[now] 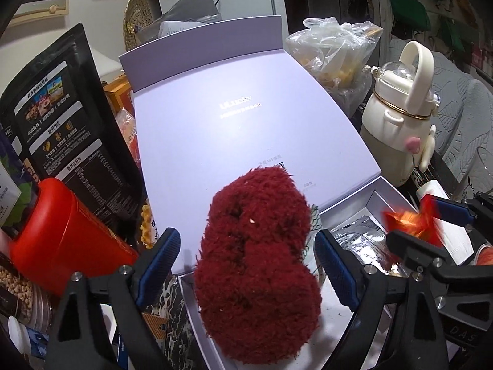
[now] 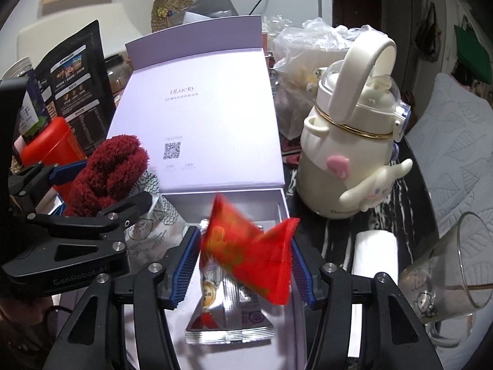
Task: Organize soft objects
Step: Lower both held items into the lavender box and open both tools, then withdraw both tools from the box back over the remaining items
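A dark red fuzzy soft thing (image 1: 255, 262) stands at the left edge of the open white box (image 2: 286, 203), leaning on its raised lilac lid (image 1: 231, 123). My left gripper (image 1: 248, 265) is open around it, with both blue pads clear of the fuzz. A red foil packet (image 2: 246, 246) shows blurred between the fingers of my right gripper (image 2: 243, 266), which is open over the box. The left pad stands apart from the packet. A silver snack packet (image 2: 228, 317) lies in the box below. In the left wrist view the red packet (image 1: 409, 222) is at the right.
A cream bottle with a loop handle (image 2: 348, 160) and a glass mug (image 2: 446, 277) stand right of the box, with a white roll (image 2: 372, 252) between them. A red canister (image 1: 61, 240) and a black pouch (image 1: 61, 123) crowd the left. A plastic bag (image 1: 336, 52) sits behind.
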The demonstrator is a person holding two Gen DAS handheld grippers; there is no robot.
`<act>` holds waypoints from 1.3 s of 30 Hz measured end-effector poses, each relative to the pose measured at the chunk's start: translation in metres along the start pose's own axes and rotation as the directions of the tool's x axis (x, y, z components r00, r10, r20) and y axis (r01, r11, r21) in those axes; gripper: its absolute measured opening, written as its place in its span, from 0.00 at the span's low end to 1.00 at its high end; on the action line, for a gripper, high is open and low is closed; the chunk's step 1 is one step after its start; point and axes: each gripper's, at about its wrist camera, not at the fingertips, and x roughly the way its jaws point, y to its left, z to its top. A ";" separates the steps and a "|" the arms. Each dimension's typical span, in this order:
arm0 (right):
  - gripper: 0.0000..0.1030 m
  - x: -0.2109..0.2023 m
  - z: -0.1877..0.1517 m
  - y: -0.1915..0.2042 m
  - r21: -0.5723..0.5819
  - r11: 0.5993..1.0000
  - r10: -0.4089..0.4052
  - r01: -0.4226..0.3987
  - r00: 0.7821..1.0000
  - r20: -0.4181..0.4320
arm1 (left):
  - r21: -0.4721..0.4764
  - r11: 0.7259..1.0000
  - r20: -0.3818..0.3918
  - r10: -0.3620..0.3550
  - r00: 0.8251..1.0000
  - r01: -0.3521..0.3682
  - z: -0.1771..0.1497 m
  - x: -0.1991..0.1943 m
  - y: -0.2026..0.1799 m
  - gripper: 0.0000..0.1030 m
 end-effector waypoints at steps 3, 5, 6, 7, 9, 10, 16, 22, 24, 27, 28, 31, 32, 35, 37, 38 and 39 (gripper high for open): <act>0.62 -0.004 0.000 0.001 0.000 1.000 -0.012 0.012 1.000 0.013 | -0.007 1.000 0.001 -0.022 1.000 0.022 -0.001 -0.001 0.000 0.87; 0.62 -0.007 0.000 0.000 0.012 1.000 -0.019 0.019 1.000 0.017 | -0.008 0.999 -0.006 -0.038 0.999 0.038 -0.001 -0.004 0.000 0.87; 0.62 -0.008 0.000 -0.001 0.013 1.000 -0.021 0.020 1.000 0.017 | -0.006 0.999 -0.006 -0.039 0.999 0.039 -0.001 -0.006 -0.001 0.87; 0.62 -0.010 0.000 -0.001 0.013 1.000 -0.022 0.022 1.000 0.017 | -0.003 0.999 -0.001 -0.040 0.999 0.040 -0.001 -0.009 -0.002 0.87; 0.62 -0.017 0.001 -0.002 0.013 1.000 -0.024 0.023 0.999 0.024 | 0.000 0.999 0.010 -0.042 0.999 0.042 0.000 -0.017 -0.003 0.87; 0.62 -0.021 0.001 -0.001 0.012 1.000 -0.026 0.026 0.999 0.028 | 0.002 0.999 0.017 -0.041 0.999 0.041 0.001 -0.021 -0.003 0.87; 0.65 -0.060 0.006 0.001 0.012 0.999 -0.040 0.039 0.996 0.079 | 0.002 0.999 0.060 -0.036 0.998 0.036 0.008 -0.057 -0.005 0.87; 0.65 -0.109 0.007 0.006 0.008 0.998 -0.057 0.056 0.988 0.140 | 0.008 1.000 0.125 -0.027 0.992 0.026 0.012 -0.108 -0.005 0.87; 0.65 -0.127 0.006 0.009 0.006 0.998 -0.062 0.062 0.984 0.165 | 0.010 1.000 0.145 -0.027 0.989 0.025 0.013 -0.124 -0.005 0.87; 0.65 -0.154 0.005 0.014 0.002 0.998 -0.064 0.065 0.977 0.202 | 0.013 1.000 0.179 -0.028 0.983 0.027 0.013 -0.151 -0.005 0.87; 0.65 -0.162 0.005 0.015 0.002 0.998 -0.066 0.067 0.975 0.213 | 0.014 1.000 0.191 -0.029 0.981 0.027 0.012 -0.161 -0.005 0.87; 0.65 -0.188 0.003 0.019 0.002 0.997 -0.072 0.074 0.967 0.246 | 0.016 0.999 0.222 -0.030 0.975 0.027 0.011 -0.185 -0.007 0.87; 0.65 -0.197 0.001 0.021 0.002 0.997 -0.074 0.076 0.964 0.256 | 0.017 0.999 0.235 -0.031 0.972 0.027 0.009 -0.195 -0.007 0.87; 0.65 -0.223 -0.005 0.027 -0.001 0.996 -0.083 0.087 0.953 0.290 | 0.019 0.999 0.263 -0.035 0.964 0.031 0.005 -0.219 -0.010 0.87; 0.66 -0.238 -0.010 0.031 -0.002 0.996 -0.088 0.093 0.947 0.308 | 0.022 0.999 0.276 -0.041 0.960 0.037 0.001 -0.233 -0.011 0.87; 0.66 -0.246 -0.013 0.033 -0.003 0.995 -0.090 0.096 0.944 0.317 | 0.023 0.999 0.282 -0.045 0.958 0.040 -0.001 -0.240 -0.012 0.87; 0.66 -0.252 -0.015 0.035 -0.003 0.995 -0.092 0.099 0.941 0.324 | 0.024 0.999 0.289 -0.049 0.956 0.044 -0.004 -0.247 -0.012 0.87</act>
